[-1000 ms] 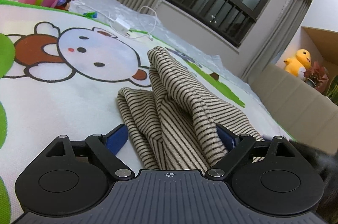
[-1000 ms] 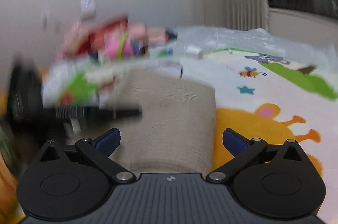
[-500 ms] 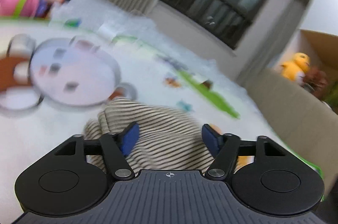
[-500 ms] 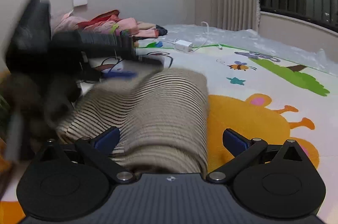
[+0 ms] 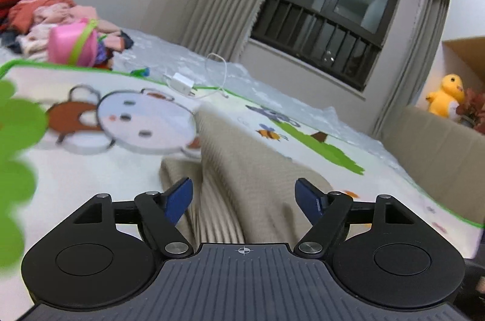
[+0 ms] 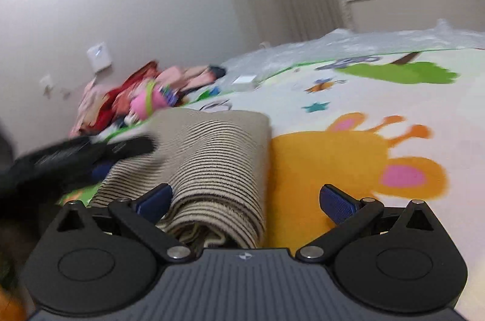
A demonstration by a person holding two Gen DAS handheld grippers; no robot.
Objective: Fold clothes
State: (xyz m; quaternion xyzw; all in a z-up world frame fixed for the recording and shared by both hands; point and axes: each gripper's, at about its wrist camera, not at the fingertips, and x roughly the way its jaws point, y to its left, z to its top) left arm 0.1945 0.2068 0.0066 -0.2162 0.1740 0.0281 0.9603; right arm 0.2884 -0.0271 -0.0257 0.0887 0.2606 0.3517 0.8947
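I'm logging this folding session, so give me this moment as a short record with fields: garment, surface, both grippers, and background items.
garment: striped knit garment, beige with dark stripes, folded into a bundle lying on the mat
surface: cartoon-print play mat
left gripper: open, fingers either side of the garment, not clamped
right gripper: open, garment's near end between its fingers, toward the left one
background: pile of clothes, pink toy bucket, white charger with cable, yellow plush duck
image quality: both views motion-blurred
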